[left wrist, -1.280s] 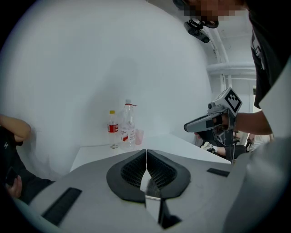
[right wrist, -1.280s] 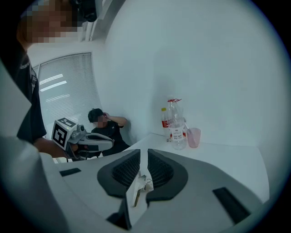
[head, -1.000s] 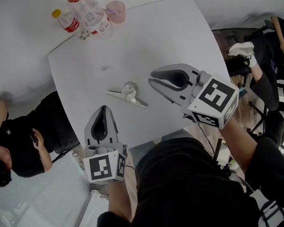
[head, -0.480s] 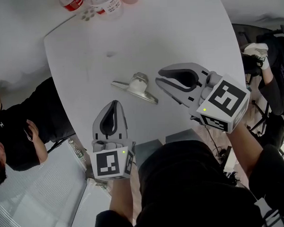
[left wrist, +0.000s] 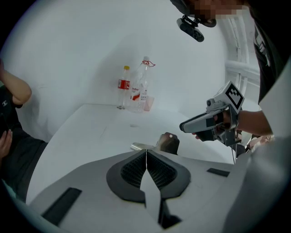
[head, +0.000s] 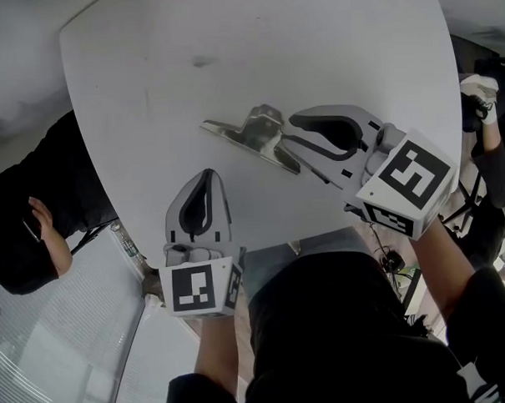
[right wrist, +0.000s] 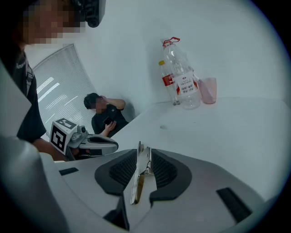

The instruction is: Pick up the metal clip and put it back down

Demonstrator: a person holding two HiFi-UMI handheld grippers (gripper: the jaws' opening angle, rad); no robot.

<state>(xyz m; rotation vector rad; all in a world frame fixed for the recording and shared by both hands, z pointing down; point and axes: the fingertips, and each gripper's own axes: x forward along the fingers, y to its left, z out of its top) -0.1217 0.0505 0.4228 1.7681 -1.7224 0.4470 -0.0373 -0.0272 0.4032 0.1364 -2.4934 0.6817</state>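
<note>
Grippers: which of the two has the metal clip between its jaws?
The right gripper: its jaws clamp the metal clip, while the left gripper is shut on nothing.

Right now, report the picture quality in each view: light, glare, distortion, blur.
Head view: flat, even light, soft shadows on the table; the metal clip glints mildly. Left gripper view: strong fisheye bend, dark corners, mosaic patch at top. Right gripper view: same bend; the clip between the right gripper's jaws looks slightly soft.

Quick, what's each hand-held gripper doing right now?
Left hand-held gripper: closed, empty.
Right hand-held gripper: closed on the clip.
</note>
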